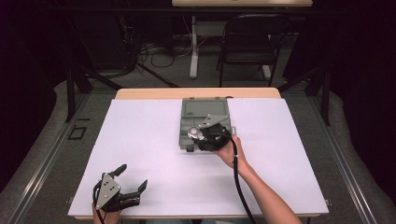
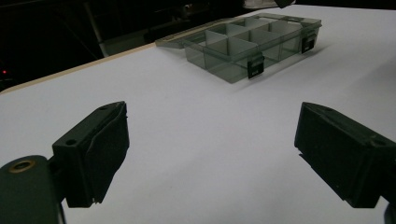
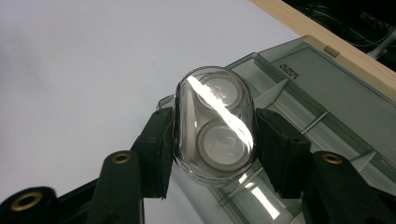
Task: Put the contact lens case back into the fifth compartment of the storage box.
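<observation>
A grey see-through compartment box (image 1: 204,109) lies open at the table's middle back, its lid folded flat behind it. My right gripper (image 1: 201,135) hangs over the box's front left part, shut on a clear oval case (image 3: 215,126) with two round wells. Its fingers (image 3: 156,144) press the case's two long sides, above the box (image 3: 327,84). My left gripper (image 1: 132,177) rests open near the front left of the table, with nothing between its fingers. Its own view looks past the gripper (image 2: 212,140) toward the box (image 2: 252,46), whose visible compartments look empty.
A white sheet (image 1: 154,154) covers the table, with a wooden edge (image 1: 154,93) showing at the back. A folding chair (image 1: 247,42) and a desk leg (image 1: 193,46) stand beyond the table. The right gripper's cable (image 1: 238,177) runs along the forearm.
</observation>
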Motion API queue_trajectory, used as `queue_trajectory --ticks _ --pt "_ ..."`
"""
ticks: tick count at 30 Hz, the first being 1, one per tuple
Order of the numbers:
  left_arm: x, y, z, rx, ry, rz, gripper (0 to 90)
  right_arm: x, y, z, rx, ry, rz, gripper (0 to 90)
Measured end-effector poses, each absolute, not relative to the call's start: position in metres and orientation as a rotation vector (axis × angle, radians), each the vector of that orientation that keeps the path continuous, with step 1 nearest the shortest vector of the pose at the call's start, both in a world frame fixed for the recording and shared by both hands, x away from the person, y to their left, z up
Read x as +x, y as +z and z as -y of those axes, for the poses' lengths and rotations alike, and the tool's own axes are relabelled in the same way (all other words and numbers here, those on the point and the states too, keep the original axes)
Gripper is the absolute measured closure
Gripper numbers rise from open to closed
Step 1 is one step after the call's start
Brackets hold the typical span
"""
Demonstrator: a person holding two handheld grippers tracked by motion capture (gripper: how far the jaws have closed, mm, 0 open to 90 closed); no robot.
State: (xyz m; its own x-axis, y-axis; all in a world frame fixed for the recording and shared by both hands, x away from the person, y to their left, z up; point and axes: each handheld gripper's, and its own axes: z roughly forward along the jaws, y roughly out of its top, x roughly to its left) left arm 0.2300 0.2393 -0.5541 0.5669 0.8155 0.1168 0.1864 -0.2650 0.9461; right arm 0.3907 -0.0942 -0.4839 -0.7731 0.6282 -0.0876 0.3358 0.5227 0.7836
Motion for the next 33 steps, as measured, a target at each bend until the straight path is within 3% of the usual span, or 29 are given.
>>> queue_trajectory --ticks 33 --pt "0.230 -0.554 -0.239 1.766 0.764 -0.827 10.4 0.408 -0.495 0.071 0.805 0.954 -2.472 49.4"
